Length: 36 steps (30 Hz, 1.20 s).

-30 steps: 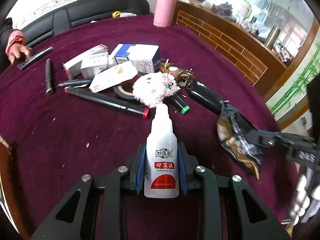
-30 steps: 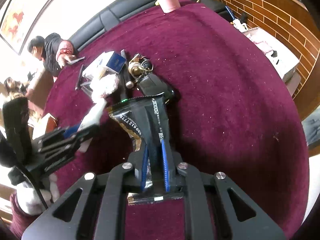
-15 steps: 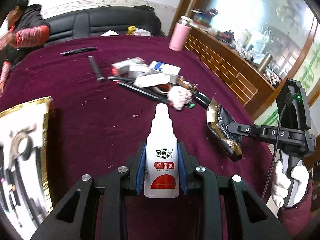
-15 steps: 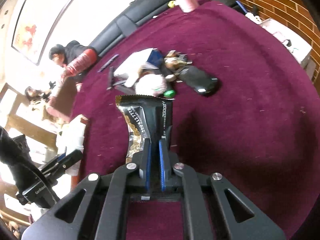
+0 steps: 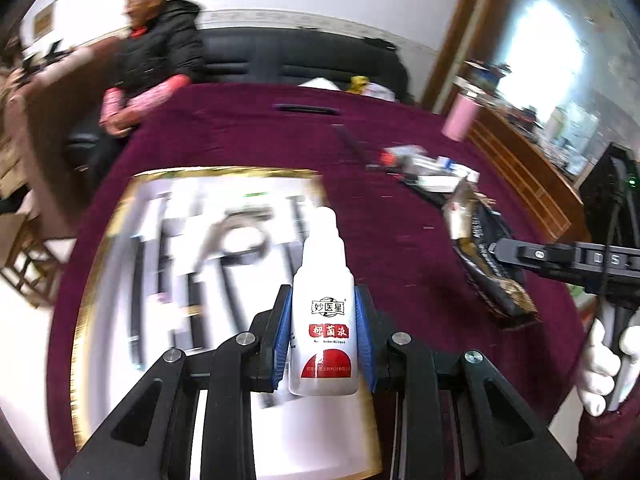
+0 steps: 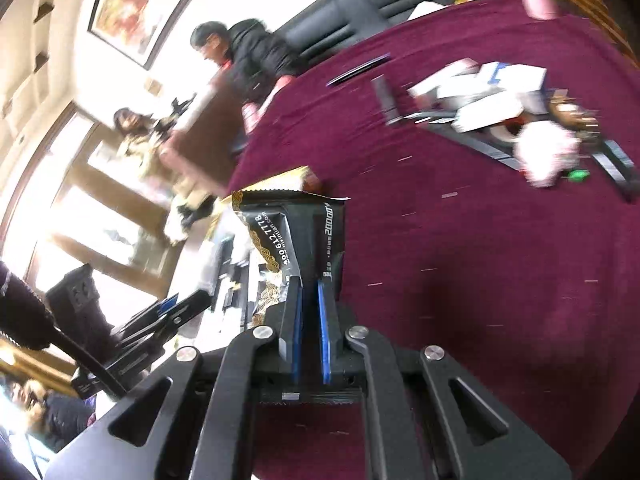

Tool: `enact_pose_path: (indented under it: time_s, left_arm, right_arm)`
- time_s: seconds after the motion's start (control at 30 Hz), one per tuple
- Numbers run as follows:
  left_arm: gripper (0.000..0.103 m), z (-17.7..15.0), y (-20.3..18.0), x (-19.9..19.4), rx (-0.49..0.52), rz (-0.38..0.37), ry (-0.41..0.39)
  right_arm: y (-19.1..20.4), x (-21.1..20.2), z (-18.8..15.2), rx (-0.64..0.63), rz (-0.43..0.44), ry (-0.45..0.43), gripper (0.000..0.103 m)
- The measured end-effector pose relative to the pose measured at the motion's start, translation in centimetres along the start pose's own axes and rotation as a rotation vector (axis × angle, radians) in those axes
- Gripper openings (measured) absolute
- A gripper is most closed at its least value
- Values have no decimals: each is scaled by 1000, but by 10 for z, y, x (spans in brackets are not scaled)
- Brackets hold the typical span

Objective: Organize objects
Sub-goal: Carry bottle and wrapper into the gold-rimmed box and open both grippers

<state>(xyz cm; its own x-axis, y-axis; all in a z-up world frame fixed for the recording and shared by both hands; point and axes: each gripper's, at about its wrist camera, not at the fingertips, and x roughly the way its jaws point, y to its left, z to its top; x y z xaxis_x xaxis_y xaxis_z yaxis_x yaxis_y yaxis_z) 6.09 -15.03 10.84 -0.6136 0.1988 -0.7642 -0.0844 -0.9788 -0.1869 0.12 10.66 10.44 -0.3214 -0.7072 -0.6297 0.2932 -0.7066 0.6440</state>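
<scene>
The white bottle (image 5: 323, 308) is sitting upright, pinched by the left gripper (image 5: 324, 334) above the gold-rimmed tray (image 5: 86, 280) at the table's (image 5: 400, 264) left edge; the right gripper (image 6: 310, 330) is clamping the black snack packet (image 6: 296, 236) beside it; the pile of boxes (image 6: 480, 88) is lying toward the far edge.

My table (image 5: 400, 264) wears a maroon cloth. A gold-rimmed white tray (image 5: 86, 288) lies on its near left part. Farther right sits a heap of boxes (image 6: 496, 92) and pens, with a white fluffy toy (image 6: 546, 154) beside it. A pink cup (image 5: 460, 120) stands near the far edge.
</scene>
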Motion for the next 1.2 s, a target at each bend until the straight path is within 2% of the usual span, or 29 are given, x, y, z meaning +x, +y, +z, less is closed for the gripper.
enact_pose_path:
  time_s: [0.17, 0.33, 0.63, 0.8, 1.0, 1.2]
  left_arm:
    - [25, -17, 54, -4, -59, 78, 17]
    - [25, -38, 94, 4, -104, 123, 60]
    - [25, -59, 119, 23, -134, 158, 118]
    - [25, -67, 127, 22, -130, 151, 118]
    - [26, -65, 131, 18, -142, 133, 105]
    - [27, -60, 135, 7, -190, 93, 73]
  right_arm:
    - [46, 53, -9, -45, 44, 90, 6]
    - [81, 103, -27, -85, 47, 175, 6]
    - [97, 161, -62, -84, -15, 279, 6]
    - [106, 173, -73, -104, -59, 294, 6]
    - [114, 167, -78, -146, -107, 269, 10]
    - [113, 160, -73, -142, -104, 237, 27]
